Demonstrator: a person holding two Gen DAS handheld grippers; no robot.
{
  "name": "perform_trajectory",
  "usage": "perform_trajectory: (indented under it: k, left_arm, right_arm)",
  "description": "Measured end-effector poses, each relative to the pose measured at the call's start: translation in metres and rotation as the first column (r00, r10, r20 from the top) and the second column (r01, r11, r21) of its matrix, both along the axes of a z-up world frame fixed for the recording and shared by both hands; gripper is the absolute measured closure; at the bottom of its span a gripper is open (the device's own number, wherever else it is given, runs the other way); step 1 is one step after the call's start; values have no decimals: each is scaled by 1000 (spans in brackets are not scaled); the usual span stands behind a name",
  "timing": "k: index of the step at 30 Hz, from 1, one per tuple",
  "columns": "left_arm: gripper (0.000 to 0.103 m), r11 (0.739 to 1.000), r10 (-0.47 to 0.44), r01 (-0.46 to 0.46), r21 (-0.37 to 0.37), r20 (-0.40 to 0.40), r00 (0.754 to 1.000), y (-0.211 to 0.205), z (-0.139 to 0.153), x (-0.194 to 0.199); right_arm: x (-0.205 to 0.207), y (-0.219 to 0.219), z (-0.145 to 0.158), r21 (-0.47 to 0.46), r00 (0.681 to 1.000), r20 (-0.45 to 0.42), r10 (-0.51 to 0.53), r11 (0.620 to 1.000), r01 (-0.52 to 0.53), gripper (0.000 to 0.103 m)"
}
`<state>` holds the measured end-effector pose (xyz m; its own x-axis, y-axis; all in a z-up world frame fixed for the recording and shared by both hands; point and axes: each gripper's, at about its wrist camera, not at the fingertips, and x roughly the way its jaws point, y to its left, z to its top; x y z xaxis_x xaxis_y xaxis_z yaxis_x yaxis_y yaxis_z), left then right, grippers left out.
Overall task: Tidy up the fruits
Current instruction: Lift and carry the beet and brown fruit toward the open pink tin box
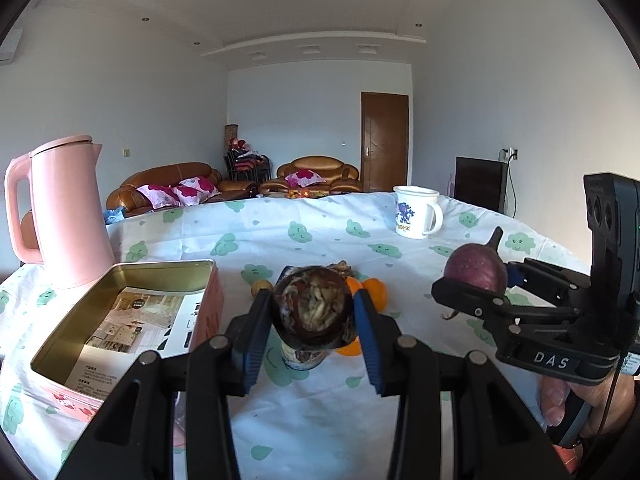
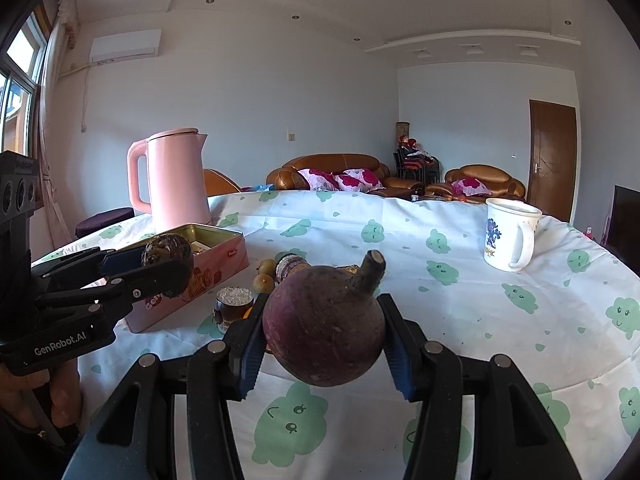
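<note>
The left gripper [image 1: 314, 312] has its fingers [image 1: 253, 344] partly closed and clamped on a dark, mottled round fruit [image 1: 314, 310], one blue pad on each side. This fruit is held clear of the counter [image 1: 320, 224], above a small printed jar [image 1: 302, 356] and just right of the open pink tin [image 1: 120, 320].

The right gripper [image 2: 324, 336] has its fingers [image 2: 250, 350] partly closed and clamped on a purple round fruit with a stub stem [image 2: 325, 326], also lifted off the counter, near its front edge.

Count on the counter:
- one pink tin, open, with printed paper inside;
- one pink kettle [image 1: 66, 212], far left;
- one white mug [image 1: 416, 211], far right;
- one glass of brown liquid [image 2: 234, 308];
- two small brown fruits [image 2: 266, 274];
- at least two orange fruits [image 1: 376, 292] behind the left gripper; the exact number cannot be told.

Both grippers point slightly downward, side by side. A hand [image 1: 576, 404] grips the right gripper's handle; another hand [image 2: 48, 392] grips the left one.
</note>
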<state>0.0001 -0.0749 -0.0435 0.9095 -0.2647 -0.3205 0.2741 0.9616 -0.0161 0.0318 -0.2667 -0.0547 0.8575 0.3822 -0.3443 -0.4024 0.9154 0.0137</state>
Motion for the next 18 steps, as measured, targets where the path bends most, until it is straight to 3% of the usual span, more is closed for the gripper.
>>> perform_trajectory:
  k: [18]
  left_arm:
    - [60, 1000, 18, -18, 3, 71, 997, 0, 5, -10]
  right_arm:
    - [-10, -3, 2, 12, 998, 65, 10, 1000, -11, 49]
